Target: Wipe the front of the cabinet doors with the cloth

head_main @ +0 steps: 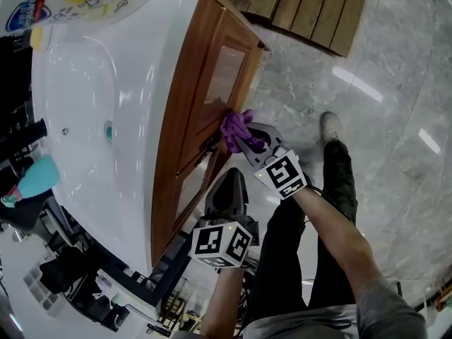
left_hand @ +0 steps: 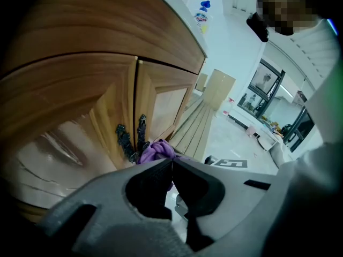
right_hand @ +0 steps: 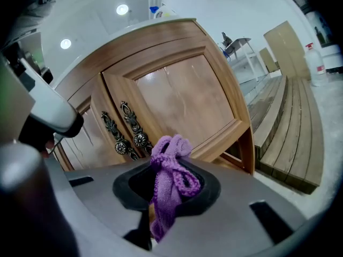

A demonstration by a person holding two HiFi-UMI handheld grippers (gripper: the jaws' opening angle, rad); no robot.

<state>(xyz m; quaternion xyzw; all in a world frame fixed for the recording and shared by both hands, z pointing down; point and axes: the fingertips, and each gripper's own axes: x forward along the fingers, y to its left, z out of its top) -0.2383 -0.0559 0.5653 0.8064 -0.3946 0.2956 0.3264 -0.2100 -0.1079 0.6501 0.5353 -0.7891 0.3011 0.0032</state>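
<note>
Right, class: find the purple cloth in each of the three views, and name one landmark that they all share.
Head view: purple cloth at centre, held in the right gripper, at the cabinet doors.
Left gripper view: cloth at lower centre, just beyond the left gripper, whose jaws are together.
Right gripper view: cloth at lower centre, clamped between the jaws.
Shared landmark: the wooden cabinet doors.

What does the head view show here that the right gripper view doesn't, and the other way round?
Head view only: the inside of the white sink above the cabinet, and the person's shoe on the floor. Right gripper view only: two ceiling lights. Both: the purple cloth clamped in the fingers of the right gripper, close to the wooden cabinet doors.
</note>
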